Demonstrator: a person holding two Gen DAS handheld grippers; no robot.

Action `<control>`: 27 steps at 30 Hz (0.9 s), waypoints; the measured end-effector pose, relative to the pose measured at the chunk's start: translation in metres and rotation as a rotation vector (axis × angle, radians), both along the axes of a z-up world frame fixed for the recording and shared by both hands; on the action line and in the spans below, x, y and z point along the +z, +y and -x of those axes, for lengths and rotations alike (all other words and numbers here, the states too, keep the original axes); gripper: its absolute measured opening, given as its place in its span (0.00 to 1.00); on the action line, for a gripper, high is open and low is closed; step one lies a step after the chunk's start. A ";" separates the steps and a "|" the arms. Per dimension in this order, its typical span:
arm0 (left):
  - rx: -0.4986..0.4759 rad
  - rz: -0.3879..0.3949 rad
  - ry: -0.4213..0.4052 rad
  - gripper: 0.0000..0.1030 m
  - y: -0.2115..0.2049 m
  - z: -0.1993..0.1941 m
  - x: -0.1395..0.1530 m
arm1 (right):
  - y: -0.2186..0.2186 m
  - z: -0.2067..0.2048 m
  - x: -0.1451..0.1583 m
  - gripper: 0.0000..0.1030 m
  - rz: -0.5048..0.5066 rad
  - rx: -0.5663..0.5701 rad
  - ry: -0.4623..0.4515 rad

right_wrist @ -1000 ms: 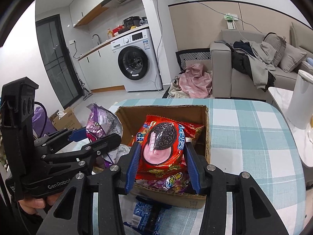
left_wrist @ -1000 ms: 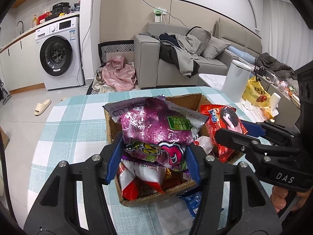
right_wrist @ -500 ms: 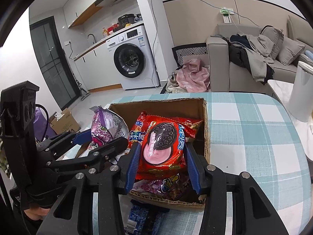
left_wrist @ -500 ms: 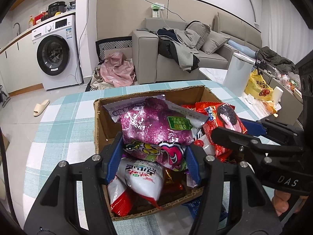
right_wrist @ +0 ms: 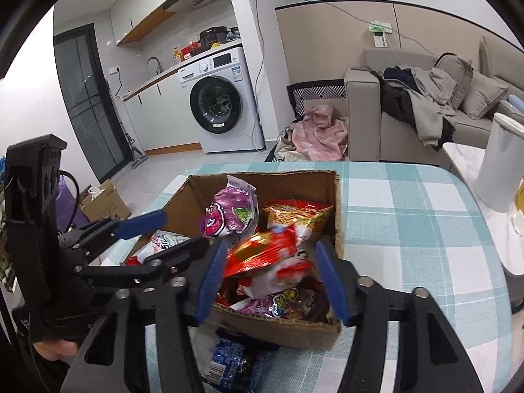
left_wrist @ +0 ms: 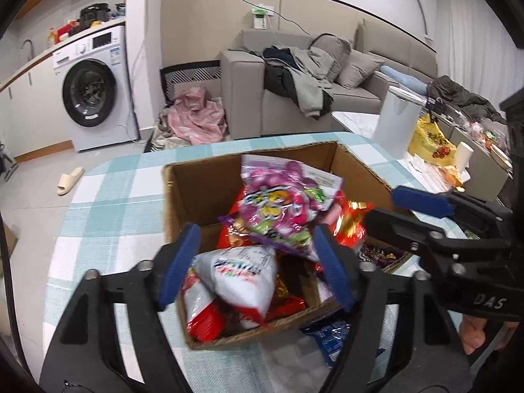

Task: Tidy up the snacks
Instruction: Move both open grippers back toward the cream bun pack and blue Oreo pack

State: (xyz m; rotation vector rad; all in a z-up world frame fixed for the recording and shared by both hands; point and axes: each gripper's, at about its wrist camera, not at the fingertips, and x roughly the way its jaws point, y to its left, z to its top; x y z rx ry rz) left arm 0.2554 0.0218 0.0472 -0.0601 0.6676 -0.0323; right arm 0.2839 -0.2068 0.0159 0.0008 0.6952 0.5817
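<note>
Most of the snacks are already lying in the box [left_wrist: 183, 196], which is sitting on the checked counter [left_wrist: 108, 203]. A purple bag [left_wrist: 278, 209] is resting on top of the pile toward the far side, a red pack [right_wrist: 265, 255] is lying across the heap to its right, and a white bag [left_wrist: 242, 278] is leaning at the near left. One blue pack [right_wrist: 235, 363] is lying on the counter just outside the near wall of the box, so by the look of it that one is left to put in, and the heap may want some tidying.

The left gripper [left_wrist: 255, 262] is hanging over the near left part of the box with its jaws opening wide; the purple bag is lying beyond the fingers, free of the pads, so it is released. The right gripper [right_wrist: 271, 278] is hanging over the near right part, its jaws also opening; the red pack is sitting between the fingers, but the pads are standing clear of it, so it too is let go and is grasping nothing.
</note>
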 end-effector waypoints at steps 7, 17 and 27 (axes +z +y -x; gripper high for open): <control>0.011 0.007 -0.004 0.91 0.006 0.024 0.009 | -0.017 0.009 0.007 0.96 -0.037 -0.033 -0.019; -0.001 0.010 -0.035 0.99 0.003 0.071 0.024 | -0.028 0.029 0.007 1.00 -0.030 -0.008 -0.017; 0.002 0.033 -0.058 0.99 0.006 0.115 0.029 | -0.036 0.057 0.001 1.00 -0.001 0.016 -0.021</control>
